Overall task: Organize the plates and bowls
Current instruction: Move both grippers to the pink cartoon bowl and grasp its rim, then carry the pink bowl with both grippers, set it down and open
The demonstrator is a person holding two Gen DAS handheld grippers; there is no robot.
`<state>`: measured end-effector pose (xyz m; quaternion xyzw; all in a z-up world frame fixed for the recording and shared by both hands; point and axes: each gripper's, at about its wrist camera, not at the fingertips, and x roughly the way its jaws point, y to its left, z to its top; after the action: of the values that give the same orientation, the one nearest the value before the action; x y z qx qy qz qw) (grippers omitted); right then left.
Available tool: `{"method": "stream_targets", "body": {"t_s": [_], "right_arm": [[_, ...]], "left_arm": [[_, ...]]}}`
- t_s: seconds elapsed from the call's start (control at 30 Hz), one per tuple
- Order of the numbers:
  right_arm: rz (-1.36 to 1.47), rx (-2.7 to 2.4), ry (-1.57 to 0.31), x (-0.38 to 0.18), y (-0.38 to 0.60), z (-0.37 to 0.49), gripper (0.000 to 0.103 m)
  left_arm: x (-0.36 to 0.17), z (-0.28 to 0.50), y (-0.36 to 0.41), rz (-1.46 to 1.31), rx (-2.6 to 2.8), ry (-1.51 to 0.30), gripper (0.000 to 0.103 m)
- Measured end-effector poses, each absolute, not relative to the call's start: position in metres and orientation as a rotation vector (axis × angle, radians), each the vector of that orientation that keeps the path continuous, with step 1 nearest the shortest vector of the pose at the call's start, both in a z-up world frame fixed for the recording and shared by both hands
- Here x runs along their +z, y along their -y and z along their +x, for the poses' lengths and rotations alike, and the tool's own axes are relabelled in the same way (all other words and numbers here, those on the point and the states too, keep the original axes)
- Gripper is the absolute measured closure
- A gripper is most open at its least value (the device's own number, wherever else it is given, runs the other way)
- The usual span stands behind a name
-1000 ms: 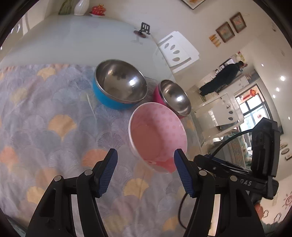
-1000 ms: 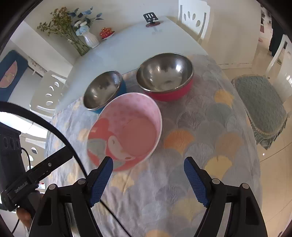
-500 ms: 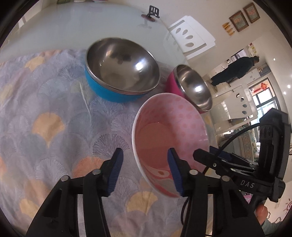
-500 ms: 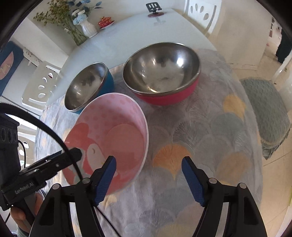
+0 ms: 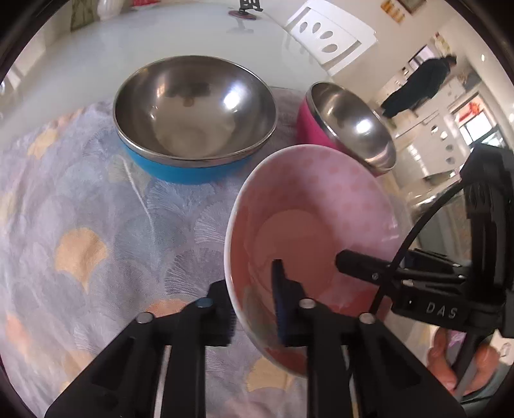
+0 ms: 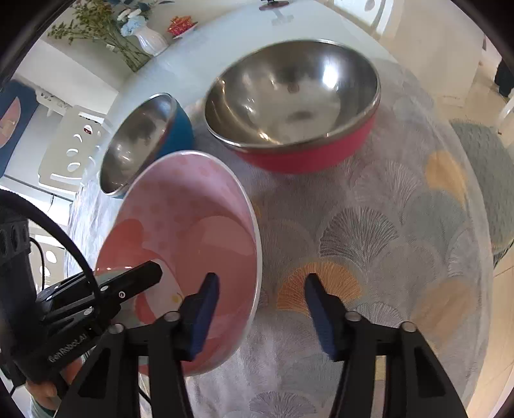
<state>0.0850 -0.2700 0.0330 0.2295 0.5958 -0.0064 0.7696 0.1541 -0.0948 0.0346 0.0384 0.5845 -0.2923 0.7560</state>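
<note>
A pink ceramic bowl (image 5: 314, 209) with a cartoon print sits on the patterned tablecloth, nearest to me. My left gripper (image 5: 250, 289) is shut on its left rim, one pad inside and one outside. My right gripper (image 6: 261, 316) straddles the bowl's (image 6: 192, 225) right rim. Its jaws are closing, and a gap still shows between the outer pad and the rim. Behind the pink bowl stand a steel bowl with a blue shell (image 5: 192, 122) and a steel bowl with a red shell (image 6: 289, 96), both upright and empty.
The tablecloth (image 6: 369, 241) covers the near part of a white glass table (image 5: 96, 58). A flower vase (image 6: 147, 38) and a small stand (image 5: 247, 6) are at the far end. White chairs (image 5: 331, 35) and a cushioned seat (image 6: 482, 167) flank the table. A person (image 5: 417, 86) stands far off.
Both grippers came down onto the pink bowl. The left jaws went from wide open to shut on its rim. The right jaws narrowed around the opposite rim.
</note>
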Motion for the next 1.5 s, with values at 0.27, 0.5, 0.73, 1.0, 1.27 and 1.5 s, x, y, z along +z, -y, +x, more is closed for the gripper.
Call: {"method": "stream_targets", "body": {"t_s": [0.27, 0.5, 0.73, 1.0, 1.27, 1.5], "right_arm": [[0.521, -0.005, -1.289, 0.03, 0.267, 0.086, 0.077], [0.44, 0.011, -1.275, 0.041, 0.246, 0.083, 0.078], [0.432, 0.052, -1.269, 0.06, 0.235, 0.065, 0.077], [0.477, 0.052, -1.291, 0.089, 0.215, 0.015, 0.075], [0.521, 0.035, -1.336, 0.103, 0.188, -0.041, 0.075], [0.53, 0.041, -1.427, 0.081, 0.163, -0.08, 0.074]], "left_arm": [[0.042, 0.143, 0.104, 0.128, -0.613, -1.235, 0.091], [0.051, 0.135, 0.1, 0.112, -0.577, -1.219, 0.091], [0.078, 0.101, 0.089, 0.09, -0.535, -1.201, 0.091], [0.106, 0.056, 0.065, 0.056, -0.573, -1.175, 0.091], [0.117, 0.014, 0.041, 0.023, -0.599, -1.163, 0.09], [0.093, -0.024, 0.016, 0.011, -0.589, -1.257, 0.089]]}}
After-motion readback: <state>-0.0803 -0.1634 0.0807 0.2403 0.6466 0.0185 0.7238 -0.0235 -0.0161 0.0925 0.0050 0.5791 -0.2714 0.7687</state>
